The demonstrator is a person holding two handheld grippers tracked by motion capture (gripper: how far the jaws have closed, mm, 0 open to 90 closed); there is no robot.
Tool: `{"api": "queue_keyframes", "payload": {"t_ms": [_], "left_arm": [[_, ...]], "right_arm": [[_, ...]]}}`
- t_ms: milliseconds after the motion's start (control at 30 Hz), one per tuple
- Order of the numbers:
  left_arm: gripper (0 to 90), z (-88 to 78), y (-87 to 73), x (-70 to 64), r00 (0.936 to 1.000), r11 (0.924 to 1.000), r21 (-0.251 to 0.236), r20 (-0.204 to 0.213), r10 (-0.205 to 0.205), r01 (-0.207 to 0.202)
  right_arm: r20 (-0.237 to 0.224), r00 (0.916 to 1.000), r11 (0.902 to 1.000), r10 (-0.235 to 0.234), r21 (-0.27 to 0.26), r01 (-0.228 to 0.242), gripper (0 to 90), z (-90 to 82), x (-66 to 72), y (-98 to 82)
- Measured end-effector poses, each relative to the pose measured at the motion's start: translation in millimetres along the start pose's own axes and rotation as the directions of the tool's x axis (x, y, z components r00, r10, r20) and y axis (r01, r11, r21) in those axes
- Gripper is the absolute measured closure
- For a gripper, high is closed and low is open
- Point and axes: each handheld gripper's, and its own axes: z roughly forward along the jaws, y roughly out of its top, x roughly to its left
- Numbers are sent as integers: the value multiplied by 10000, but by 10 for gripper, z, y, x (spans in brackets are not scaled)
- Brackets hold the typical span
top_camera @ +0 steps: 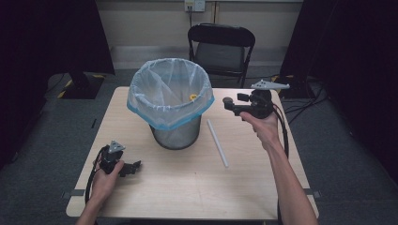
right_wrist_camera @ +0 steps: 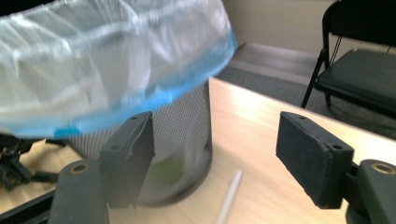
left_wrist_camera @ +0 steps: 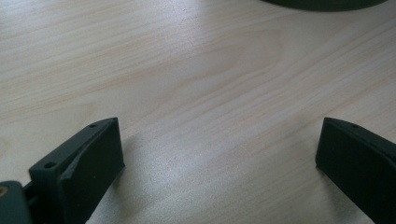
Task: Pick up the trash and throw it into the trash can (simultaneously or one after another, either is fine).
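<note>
Two grippers are in my hands, and both have the jaws spread with nothing between them. My left gripper (top_camera: pixel 133 166) rests low on the table (top_camera: pixel 187 187), at about 8 o'clock from the bin (top_camera: pixel 176 105). In the left gripper view its jaws stand wide apart over bare wood, and the dark base of the bin (left_wrist_camera: pixel 327 3) shows at 12 o'clock. My right gripper (top_camera: pixel 228 102) is raised in the air at about 3 o'clock from the bin, near its rim, and points toward it. In the right gripper view the bin (right_wrist_camera: pixel 182 126) is behind my left jaw, and the jaws are apart.

The bin is a mesh one with a clear liner (top_camera: pixel 170 93) that has a blue edge folded over the rim. Something small and yellow (top_camera: pixel 193 97) lies inside. Through the mesh I see something green (right_wrist_camera: pixel 167 170) low in the bin; I cannot tell what it is.

One white stick (top_camera: pixel 218 143) lies flat on the table at about 4 o'clock from the bin, apart from it. A black chair (top_camera: pixel 221 47) stands behind the table at 12 o'clock.
</note>
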Motion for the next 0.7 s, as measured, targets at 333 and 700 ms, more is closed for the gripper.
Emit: {"api": "queue_keyframes", "payload": {"t_ms": [333,700], "left_arm": [[2,-1,0,-2,10000,10000,4,-14,-10,10],[3,-5,-2,-7,10000,10000,12,-82,-45,45]], "right_arm": [[39,9993,9977,367,561,-369,337,32,15,-447],[177,9991,9871,393,1545,-415,391,53,54,-909]]}}
